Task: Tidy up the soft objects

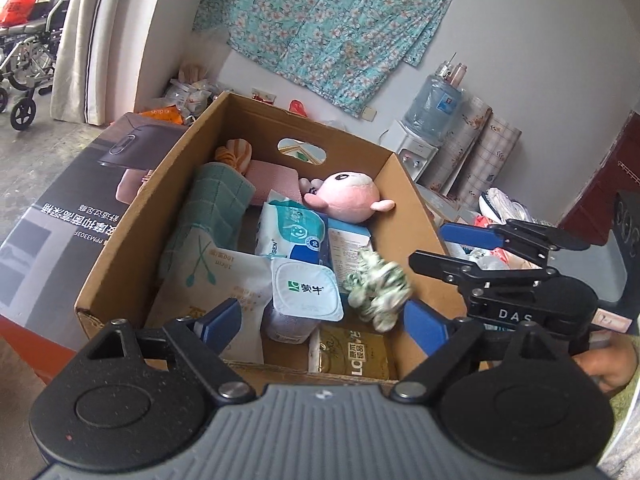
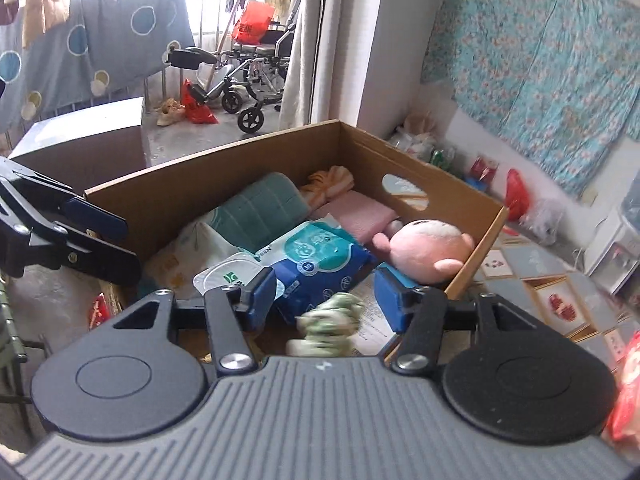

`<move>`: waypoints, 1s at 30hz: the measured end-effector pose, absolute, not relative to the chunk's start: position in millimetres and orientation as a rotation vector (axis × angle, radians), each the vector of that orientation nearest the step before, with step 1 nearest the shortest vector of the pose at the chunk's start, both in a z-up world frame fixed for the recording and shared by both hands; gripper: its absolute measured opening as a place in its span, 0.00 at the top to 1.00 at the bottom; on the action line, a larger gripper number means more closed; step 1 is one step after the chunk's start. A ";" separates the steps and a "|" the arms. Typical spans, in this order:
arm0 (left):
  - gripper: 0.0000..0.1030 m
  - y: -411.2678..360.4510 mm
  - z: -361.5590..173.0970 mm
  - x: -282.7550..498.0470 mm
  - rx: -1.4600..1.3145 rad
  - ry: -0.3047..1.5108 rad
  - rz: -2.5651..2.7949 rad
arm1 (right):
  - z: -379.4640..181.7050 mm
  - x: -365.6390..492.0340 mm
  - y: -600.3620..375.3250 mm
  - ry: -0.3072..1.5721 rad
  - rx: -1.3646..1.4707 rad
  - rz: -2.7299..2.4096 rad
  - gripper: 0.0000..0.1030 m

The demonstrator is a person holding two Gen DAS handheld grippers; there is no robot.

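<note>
An open cardboard box (image 1: 132,236) holds a pink plush toy (image 1: 348,196), a rolled teal towel (image 1: 216,204), a pink cloth (image 1: 276,180), an orange striped cloth (image 1: 234,154), a wipes pack (image 1: 290,232), a yogurt cup (image 1: 306,292) and small cartons. A green-and-white fabric scrunchie (image 1: 378,292) is blurred in the air over the box's near corner. In the right wrist view the scrunchie (image 2: 328,320) lies between and below my right gripper (image 2: 326,298) pads, free of both. My left gripper (image 1: 324,324) is open over the box's near edge, holding nothing.
A large printed carton (image 1: 60,216) lies left of the box. A water dispenser (image 1: 432,112) and rolled mats stand at the back right wall. A wheelchair (image 2: 256,76) is on the balcony. A person's hand (image 1: 608,364) holds the right gripper (image 1: 440,246).
</note>
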State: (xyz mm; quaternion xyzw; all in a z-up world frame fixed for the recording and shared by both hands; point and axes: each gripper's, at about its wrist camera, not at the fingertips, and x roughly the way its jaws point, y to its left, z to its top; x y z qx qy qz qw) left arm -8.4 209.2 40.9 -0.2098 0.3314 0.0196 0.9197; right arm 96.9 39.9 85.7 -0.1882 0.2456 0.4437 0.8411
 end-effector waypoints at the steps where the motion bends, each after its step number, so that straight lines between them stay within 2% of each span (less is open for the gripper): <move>1: 0.12 209.1 40.4 -8.8 -0.432 0.680 0.044 | 88.0 97.0 35.9 0.513 -0.384 0.930 0.46; 4: 0.10 206.9 38.8 -10.8 -0.429 0.674 0.060 | 99.8 96.0 9.7 0.505 -0.286 0.916 0.39; 7: 0.07 201.6 40.4 -17.1 -0.407 0.648 0.091 | 111.3 93.4 -25.0 0.501 -0.122 0.907 0.22; 10: 0.01 194.1 46.6 -27.0 -0.368 0.605 0.152 | 113.5 85.3 -62.3 0.508 0.028 0.873 0.14; 14: 0.00 182.6 58.2 -37.2 -0.316 0.555 0.240 | 103.1 68.7 -93.6 0.532 0.157 0.805 0.01; 22: 0.00 170.5 59.0 -49.1 -0.419 0.573 0.245 | 80.9 28.3 -99.5 0.561 0.092 0.591 0.01; 30: 0.00 123.2 56.2 -64.5 -0.193 0.616 0.375 | 61.5 -4.4 -109.7 0.611 0.069 0.380 0.01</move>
